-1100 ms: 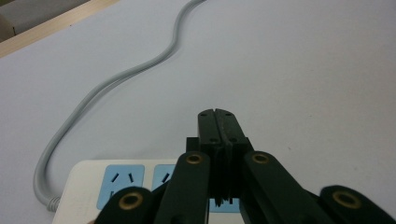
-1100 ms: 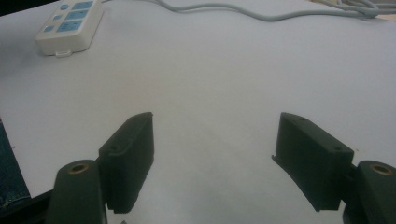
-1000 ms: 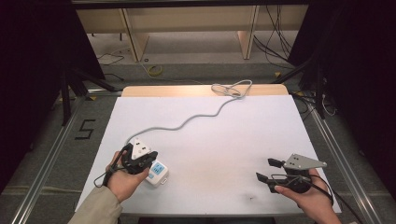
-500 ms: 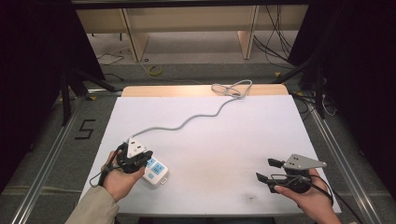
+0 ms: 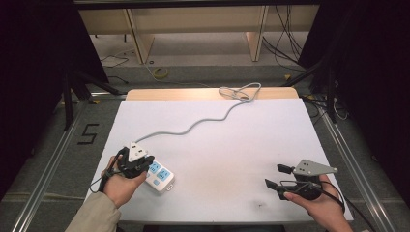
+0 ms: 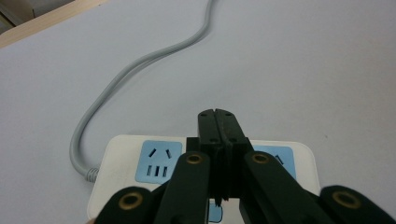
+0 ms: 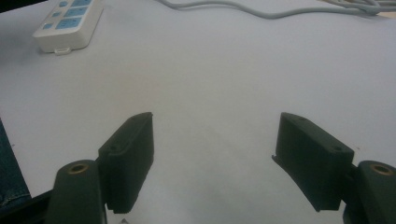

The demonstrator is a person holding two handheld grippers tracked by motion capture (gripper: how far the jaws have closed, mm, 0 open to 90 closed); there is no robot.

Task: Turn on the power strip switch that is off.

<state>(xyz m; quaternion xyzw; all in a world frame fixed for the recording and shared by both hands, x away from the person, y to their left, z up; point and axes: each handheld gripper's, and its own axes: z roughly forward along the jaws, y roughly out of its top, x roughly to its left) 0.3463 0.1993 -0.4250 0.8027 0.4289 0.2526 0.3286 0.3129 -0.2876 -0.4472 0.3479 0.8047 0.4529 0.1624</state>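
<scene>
A: Table (image 5: 227,159) noted, white-covered; power strip (image 5: 160,177) seen lower left of the high view, its grey cord (image 5: 193,126) run to the upper centre, presumably for slack.

B: Left gripper (image 6: 218,122) held over the strip, jaws pressed together, nothing clamped; right gripper (image 7: 215,156) parked lower right, jaws spread, empty.

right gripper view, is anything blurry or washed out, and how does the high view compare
Right gripper view: the open right claw is soft and out of focus, the white table slightly washed out, the power strip sharper. High view: evenly lit table, dark surroundings.
</scene>
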